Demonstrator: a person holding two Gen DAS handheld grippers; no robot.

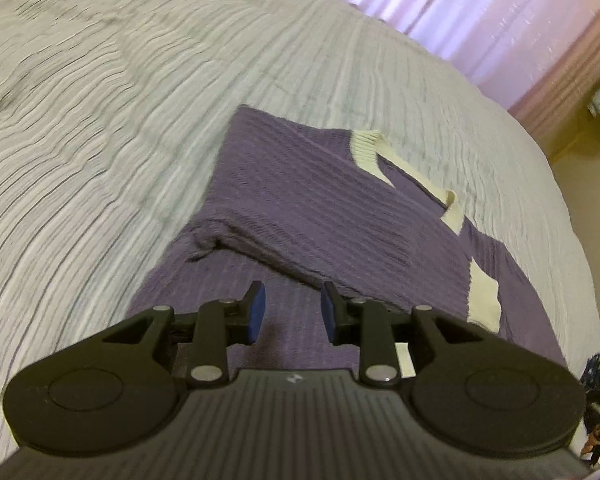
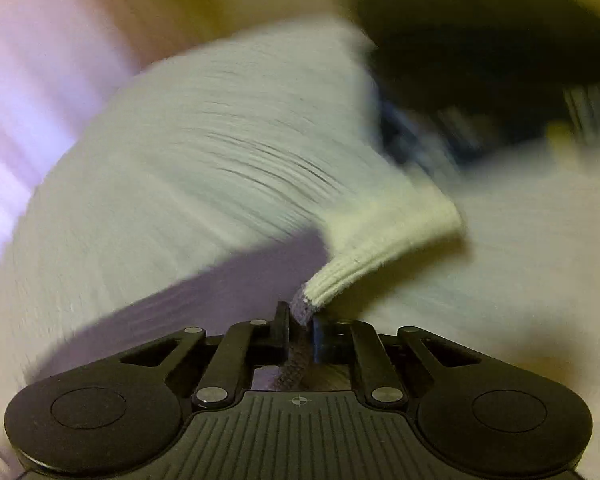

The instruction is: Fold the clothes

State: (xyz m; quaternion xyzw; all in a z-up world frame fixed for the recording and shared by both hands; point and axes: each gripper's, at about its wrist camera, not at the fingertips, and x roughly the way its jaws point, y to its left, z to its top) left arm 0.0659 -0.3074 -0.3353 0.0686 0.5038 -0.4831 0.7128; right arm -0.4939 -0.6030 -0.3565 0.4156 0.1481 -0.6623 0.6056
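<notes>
purple sweater (image 1: 300,200) lies lengthwise along bedspread (image 1: 100,120), collar far | left gripper (image 1: 293,310) partly open, empty | right gripper (image 2: 302,316) pinching cream cuff (image 2: 380,236), surroundings blurry

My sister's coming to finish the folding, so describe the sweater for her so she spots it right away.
Look at the bed with the pale ribbed bedspread. On it lies the purple sweater, partly folded. Its cream ribbed trim sets it apart from the light bedding around it.
</notes>
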